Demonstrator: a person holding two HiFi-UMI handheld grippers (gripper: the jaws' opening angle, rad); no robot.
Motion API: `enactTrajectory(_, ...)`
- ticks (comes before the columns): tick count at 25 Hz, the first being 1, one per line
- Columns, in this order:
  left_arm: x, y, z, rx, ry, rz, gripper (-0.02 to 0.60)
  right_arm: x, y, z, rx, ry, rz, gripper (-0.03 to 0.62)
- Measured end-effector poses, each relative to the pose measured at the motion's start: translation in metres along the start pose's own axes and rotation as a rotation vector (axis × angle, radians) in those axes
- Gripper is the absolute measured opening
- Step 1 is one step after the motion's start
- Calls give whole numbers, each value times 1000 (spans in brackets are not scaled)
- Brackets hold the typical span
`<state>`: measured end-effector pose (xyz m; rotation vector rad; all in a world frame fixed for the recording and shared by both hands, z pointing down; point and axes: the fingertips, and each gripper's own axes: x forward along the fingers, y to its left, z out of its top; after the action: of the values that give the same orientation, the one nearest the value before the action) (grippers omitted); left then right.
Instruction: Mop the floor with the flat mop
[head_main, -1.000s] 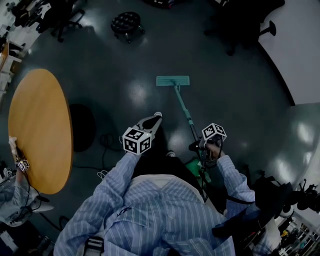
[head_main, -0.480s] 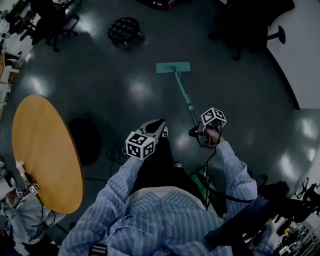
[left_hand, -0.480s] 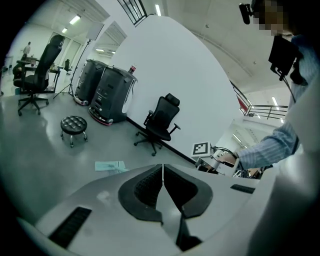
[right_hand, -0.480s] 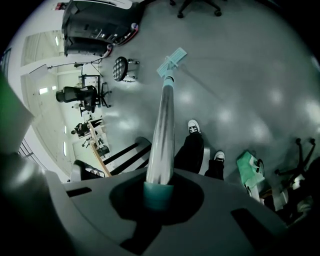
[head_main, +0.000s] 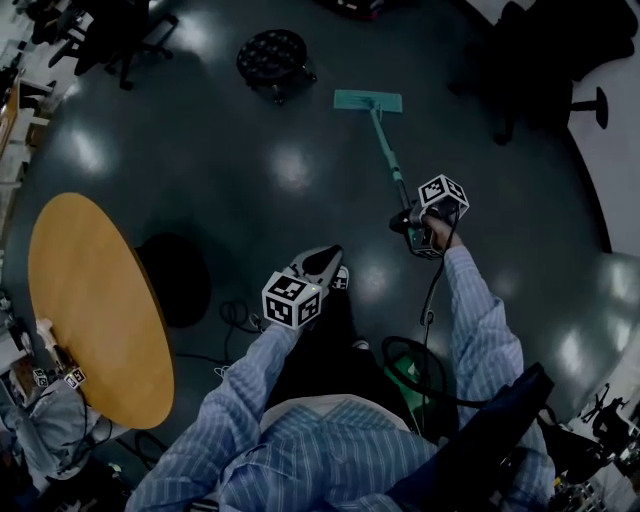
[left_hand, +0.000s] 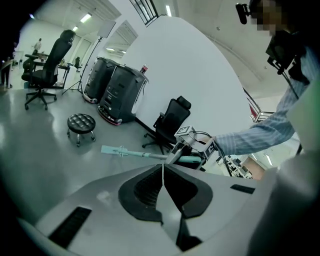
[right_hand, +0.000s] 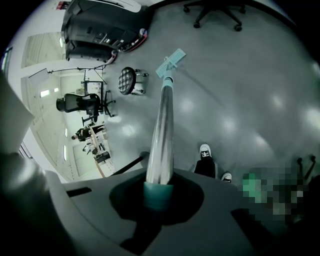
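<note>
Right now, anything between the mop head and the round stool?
Nothing: only bare dark floor separates the mop head from the stool, and the two stand apart. The head view shows it best.

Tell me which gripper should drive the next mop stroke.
Right. The right gripper is shut on the mop handle, and the mop head lies on the floor ahead of it. The left gripper is shut on nothing and is off the handle.

A lab-like office hall — a swivel chair (left_hand: 50, 62), wheeled stool (head_main: 272, 58), round wooden table (head_main: 95, 300), black equipment cases (left_hand: 120, 92).
</note>
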<state>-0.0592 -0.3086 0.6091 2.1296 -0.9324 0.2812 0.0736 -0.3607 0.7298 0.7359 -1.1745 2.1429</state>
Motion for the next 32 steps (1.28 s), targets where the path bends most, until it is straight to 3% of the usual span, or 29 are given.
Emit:
enactTrajectory(8, -4, 35, -8, -38, 10, 45, 14, 9, 45, 93, -5, -43, 9, 17)
enactTrajectory(15, -15, 49, -26, -47, 35, 65, 14, 14, 75, 125, 10, -73, 5, 15)
enactTrajectory(22, -28, 40, -25, -21, 24, 38, 14, 22, 72, 92, 25, -70, 11, 15)
enactTrajectory(32, -48, -6, -44, 30, 25, -19, 14, 29, 9, -37, 50, -39, 32, 15)
